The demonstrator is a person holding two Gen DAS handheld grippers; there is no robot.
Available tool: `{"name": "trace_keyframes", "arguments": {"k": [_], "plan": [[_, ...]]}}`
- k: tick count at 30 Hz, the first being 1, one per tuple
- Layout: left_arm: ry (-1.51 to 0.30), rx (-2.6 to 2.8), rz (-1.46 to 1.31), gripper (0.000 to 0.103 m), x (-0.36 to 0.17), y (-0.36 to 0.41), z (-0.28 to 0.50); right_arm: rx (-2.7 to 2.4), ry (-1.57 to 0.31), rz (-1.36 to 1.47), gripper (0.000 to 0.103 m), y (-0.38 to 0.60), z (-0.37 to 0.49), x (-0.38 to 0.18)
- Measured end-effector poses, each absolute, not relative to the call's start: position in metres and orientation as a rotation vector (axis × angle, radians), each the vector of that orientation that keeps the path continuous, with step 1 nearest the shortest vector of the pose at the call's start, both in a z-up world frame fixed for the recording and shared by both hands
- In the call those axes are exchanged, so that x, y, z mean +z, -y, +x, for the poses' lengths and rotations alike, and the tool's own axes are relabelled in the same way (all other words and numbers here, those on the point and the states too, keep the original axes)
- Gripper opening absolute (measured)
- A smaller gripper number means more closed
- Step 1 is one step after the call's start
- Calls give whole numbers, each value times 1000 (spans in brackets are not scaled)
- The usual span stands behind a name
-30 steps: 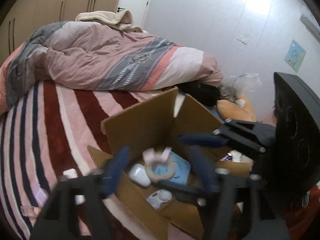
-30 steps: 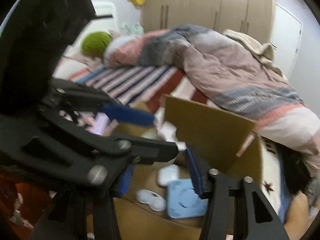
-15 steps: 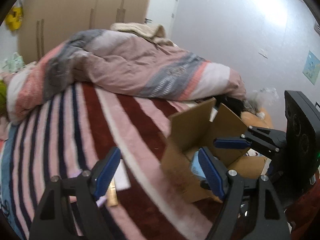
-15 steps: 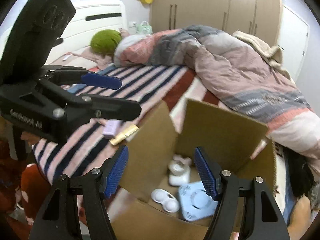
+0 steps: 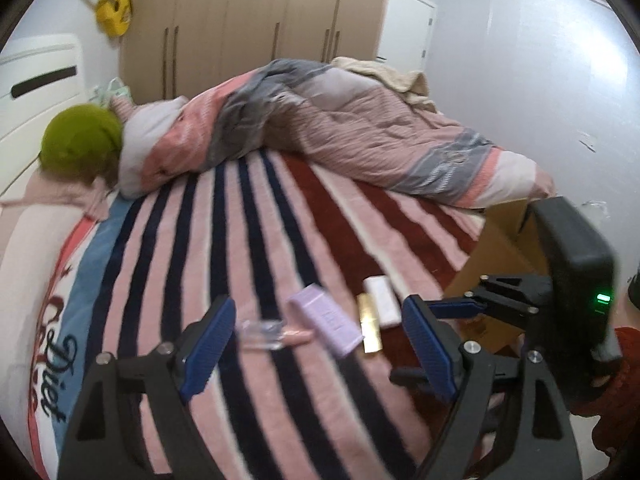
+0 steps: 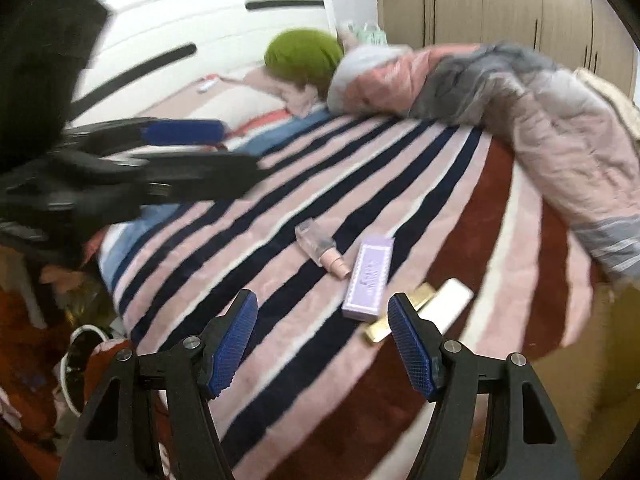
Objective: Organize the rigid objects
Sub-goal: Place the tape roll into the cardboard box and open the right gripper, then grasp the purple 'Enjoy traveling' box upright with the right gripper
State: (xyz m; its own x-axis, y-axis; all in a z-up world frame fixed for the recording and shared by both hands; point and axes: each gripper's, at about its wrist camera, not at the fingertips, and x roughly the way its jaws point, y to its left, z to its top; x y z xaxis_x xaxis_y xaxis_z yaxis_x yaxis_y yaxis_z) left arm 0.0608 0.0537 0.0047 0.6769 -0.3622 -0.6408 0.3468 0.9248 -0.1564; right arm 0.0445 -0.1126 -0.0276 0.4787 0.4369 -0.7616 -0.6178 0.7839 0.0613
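A wide bed fills the room, spread with a plush blanket striped in pink, navy and dark red (image 5: 256, 264). Along its far edge lies a rumpled pink-and-grey quilt (image 5: 340, 136), and a round green cushion (image 5: 82, 144) sits at the head corner, against the white panelled headboard (image 6: 192, 36). Behind, tall beige wooden wardrobe doors (image 5: 248, 20) run to a white door (image 5: 408, 24). A yellow toy guitar (image 5: 112, 12) hangs on the pale wall. Plain grey-white wall (image 5: 532, 60) right, evenly lit.
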Motion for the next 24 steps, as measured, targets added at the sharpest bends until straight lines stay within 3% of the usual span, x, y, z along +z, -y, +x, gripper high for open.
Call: {"name": "trace_keyframes", "arguments": {"k": [6,11,13,18,24], "plan": [[-771,-373,-53,83,-38,-85,69,549,-957,-255,63,94,91,-91],[-804,-371,-81,83,-61,-94,75,480,-1004,-263,47,92,119,-127],[-815,-373,-92,83,-66,-94,77,481,-997,-283,34,89,122,-130],[-817,-397,-111,83,-65,-89,76,473,-973,-317,33,86,115,-126],[-788,-496,-170,83,-44,-72,69,561,-899,-261,33,91,80,-79]]}}
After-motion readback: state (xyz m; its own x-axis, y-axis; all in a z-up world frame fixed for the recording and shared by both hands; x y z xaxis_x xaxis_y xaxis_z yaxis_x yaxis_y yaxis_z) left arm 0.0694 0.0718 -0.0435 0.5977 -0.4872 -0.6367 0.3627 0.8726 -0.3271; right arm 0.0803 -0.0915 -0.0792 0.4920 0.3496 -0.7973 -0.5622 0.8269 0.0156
